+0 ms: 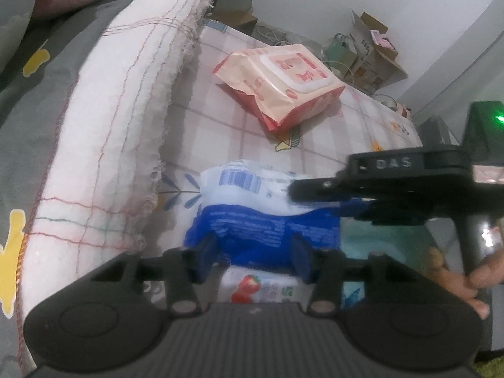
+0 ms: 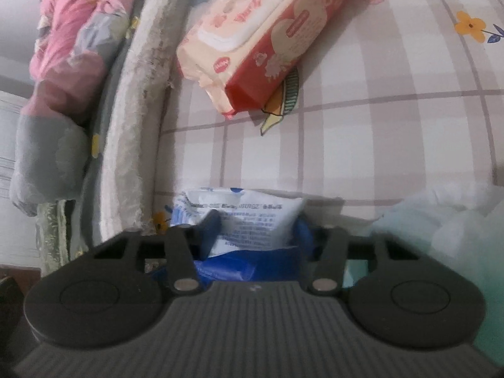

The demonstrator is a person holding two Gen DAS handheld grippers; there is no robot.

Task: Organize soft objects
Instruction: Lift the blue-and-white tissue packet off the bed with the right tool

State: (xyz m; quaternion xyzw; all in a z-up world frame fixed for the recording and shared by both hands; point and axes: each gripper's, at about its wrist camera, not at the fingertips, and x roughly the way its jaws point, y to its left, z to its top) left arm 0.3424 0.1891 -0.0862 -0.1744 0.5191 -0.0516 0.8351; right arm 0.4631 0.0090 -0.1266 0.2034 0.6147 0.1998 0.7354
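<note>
Left wrist view: we straddle crinkly blue-white plastic tissue pack (image 1: 264,217) with both grippers, left gripper (image 1: 253,252), right gripper (image 2: 256,231), jaws apart, neither pinching. Red-cream wipes pack (image 1: 283,85) beyond it, seemingly unsorted.

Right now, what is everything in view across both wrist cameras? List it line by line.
blue-and-white pack: one, blue and white, between both grippers' fingers
red wipes pack: one, red and cream, farther out on the bedsheet
strawberry pack: one, white with red print, under the blue one
white towel: one, white with coloured threads, along the sheet's left edge
checked bedsheet: one, pale check with flowers, beneath all
cardboard boxes: several, brown, far corner
left gripper: open around the blue-and-white pack
right gripper: open around the same pack
</note>
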